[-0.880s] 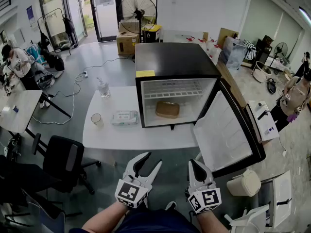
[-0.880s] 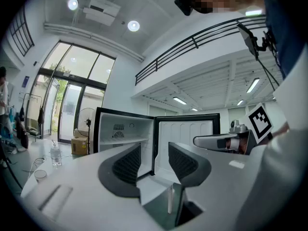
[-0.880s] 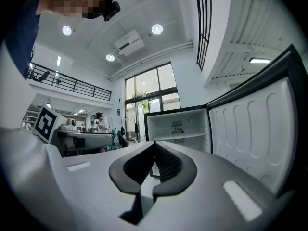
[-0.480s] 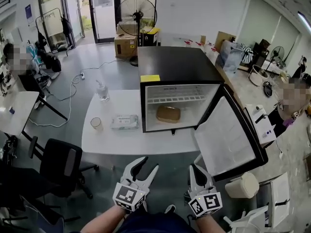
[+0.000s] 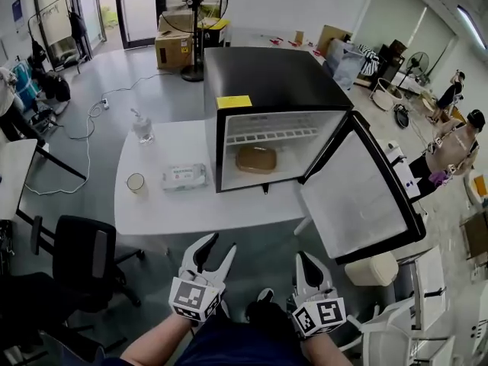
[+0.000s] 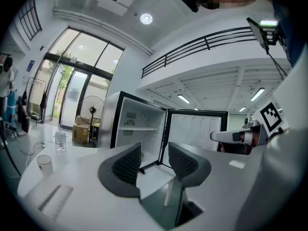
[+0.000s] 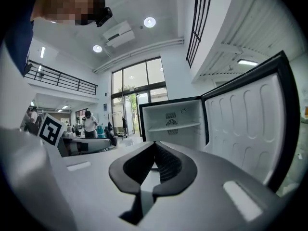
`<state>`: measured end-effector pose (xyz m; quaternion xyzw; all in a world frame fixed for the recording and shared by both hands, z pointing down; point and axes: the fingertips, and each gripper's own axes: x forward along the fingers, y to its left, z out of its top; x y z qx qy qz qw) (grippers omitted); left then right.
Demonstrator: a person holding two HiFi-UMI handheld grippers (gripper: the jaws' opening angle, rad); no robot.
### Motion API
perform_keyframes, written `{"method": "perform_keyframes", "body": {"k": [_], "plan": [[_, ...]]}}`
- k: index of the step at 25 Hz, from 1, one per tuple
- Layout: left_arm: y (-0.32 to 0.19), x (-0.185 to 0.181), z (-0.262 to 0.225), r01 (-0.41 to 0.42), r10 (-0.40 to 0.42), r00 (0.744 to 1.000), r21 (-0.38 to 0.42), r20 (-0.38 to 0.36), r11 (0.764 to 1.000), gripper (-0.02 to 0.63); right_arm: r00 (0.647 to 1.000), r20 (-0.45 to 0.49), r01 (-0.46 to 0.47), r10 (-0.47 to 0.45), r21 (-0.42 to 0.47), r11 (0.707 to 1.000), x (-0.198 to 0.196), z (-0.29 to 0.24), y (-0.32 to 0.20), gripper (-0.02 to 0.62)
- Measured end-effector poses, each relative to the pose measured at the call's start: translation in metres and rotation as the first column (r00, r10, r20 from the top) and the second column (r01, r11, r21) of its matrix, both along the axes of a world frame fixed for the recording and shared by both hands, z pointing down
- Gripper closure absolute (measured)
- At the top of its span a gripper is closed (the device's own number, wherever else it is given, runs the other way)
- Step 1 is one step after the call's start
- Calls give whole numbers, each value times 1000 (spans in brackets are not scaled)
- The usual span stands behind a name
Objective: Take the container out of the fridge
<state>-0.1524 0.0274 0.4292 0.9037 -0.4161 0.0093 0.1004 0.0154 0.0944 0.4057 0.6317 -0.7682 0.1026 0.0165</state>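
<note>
The fridge (image 5: 267,78) stands on the right end of the table (image 5: 191,213), its door (image 5: 358,197) swung open to the right. Inside, the container (image 5: 256,159) lies on the fridge's floor, under 1 wire shelf (image 5: 271,136). Left of the fridge on the table lies a pack of wipes (image 5: 184,177), with a cup (image 5: 136,182) just left of it and a bottle (image 5: 142,126) behind both. A chair (image 5: 84,258) stands before the table's left end. The left tongs (image 5: 219,244) and right tongs (image 5: 306,256) hang side by side in front of the table, well apart from it.
</note>
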Motion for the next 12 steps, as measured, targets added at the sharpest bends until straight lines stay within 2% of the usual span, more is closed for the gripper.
{"method": "perform_keyframes", "body": {"k": [6, 12], "plan": [[-25, 14, 10, -32, 30, 999, -43, -30, 999, 422, 1000, 4, -3, 3, -26, 1000, 4, 11, -23, 588], [-50, 42, 17, -44, 46, 999, -72, 18, 996, 422, 999, 45, 30, -29, -25, 999, 22, 19, -62, 588]]}}
